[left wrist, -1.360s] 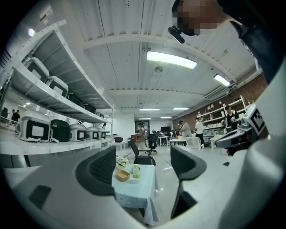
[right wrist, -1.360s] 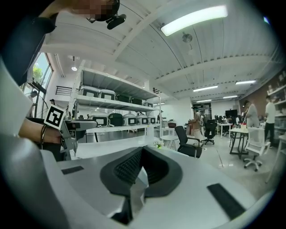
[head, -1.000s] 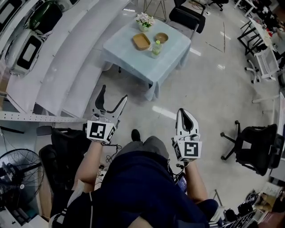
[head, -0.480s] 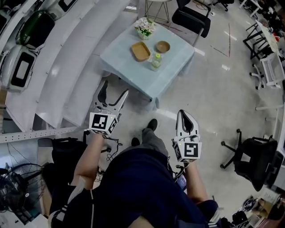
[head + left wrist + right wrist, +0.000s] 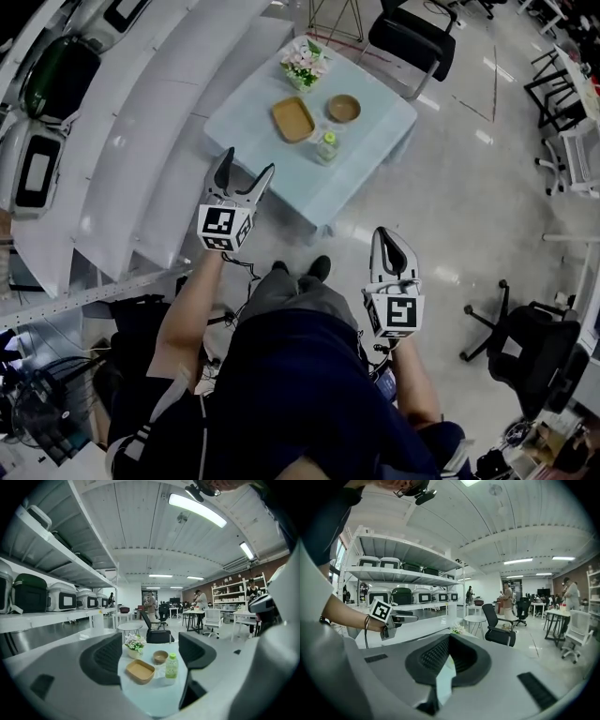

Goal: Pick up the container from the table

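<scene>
A tan rectangular container lies on the light-blue table, well ahead of both grippers. In the left gripper view the container shows between the jaws, far beyond them. A round brown bowl, a green bottle and a pot of flowers stand around it. My left gripper is open and empty, held out over the table's near left edge. My right gripper hangs lower over the floor, shut on nothing. From the right gripper view, the left gripper appears at the left.
White shelving with boxy appliances runs along the left. A black office chair stands behind the table, another chair at the right. A tangle of gear and cables sits at the lower left. The person's legs fill the lower middle.
The person has stepped toward the table, which now sits nearer. My left gripper has risen and reached forward to the table's edge. The right gripper has kept its place.
</scene>
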